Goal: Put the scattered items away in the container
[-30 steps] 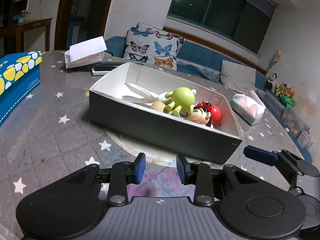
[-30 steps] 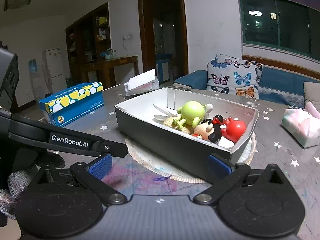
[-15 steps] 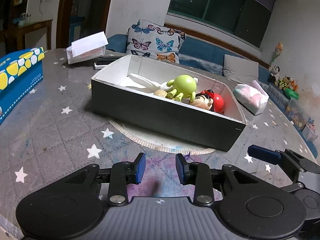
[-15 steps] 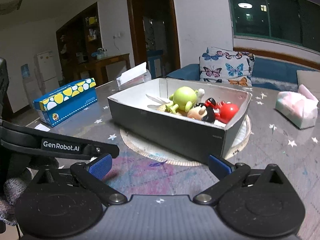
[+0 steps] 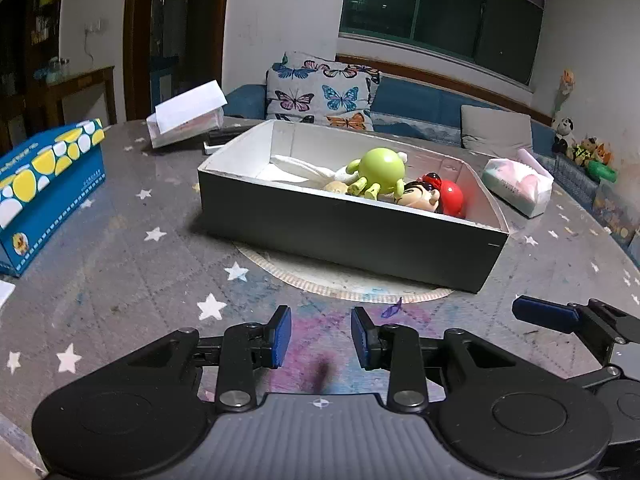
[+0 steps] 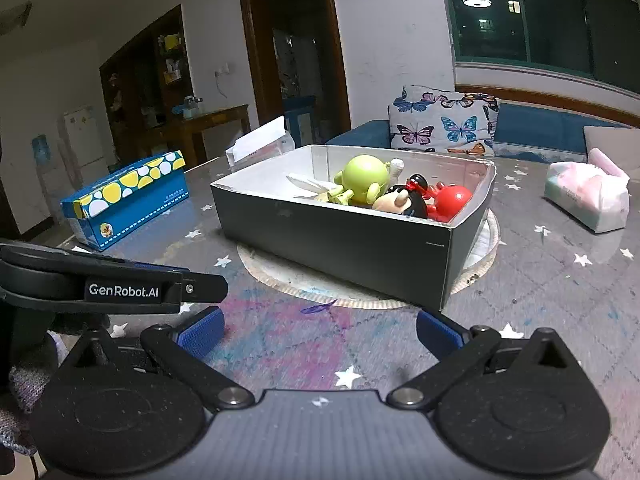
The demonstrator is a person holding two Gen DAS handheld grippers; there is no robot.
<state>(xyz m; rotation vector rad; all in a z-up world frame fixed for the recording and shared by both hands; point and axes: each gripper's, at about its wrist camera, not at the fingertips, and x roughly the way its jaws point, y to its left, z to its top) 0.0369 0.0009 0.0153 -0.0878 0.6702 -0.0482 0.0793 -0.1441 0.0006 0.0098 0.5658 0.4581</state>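
Gaping wide and empty, right gripper [image 6: 318,330]; left gripper [image 5: 319,338] narrower, empty; soft toys [image 5: 582,148] left view only

— Where can I pass?

— Straight ahead of my left hand-held gripper [image 5: 319,338] and my right hand-held gripper [image 6: 318,330] the counter [image 5: 120,264] lies bare up to the round mat [image 5: 340,280].

— And what blocks me?

— The dark container [image 5: 344,224] stands on that mat, its near wall across my path, toys [image 5: 380,172] heaped at its right end. The blue box [image 5: 44,188] flanks the left, the tissue pack [image 5: 516,186] the right, both well apart from the container
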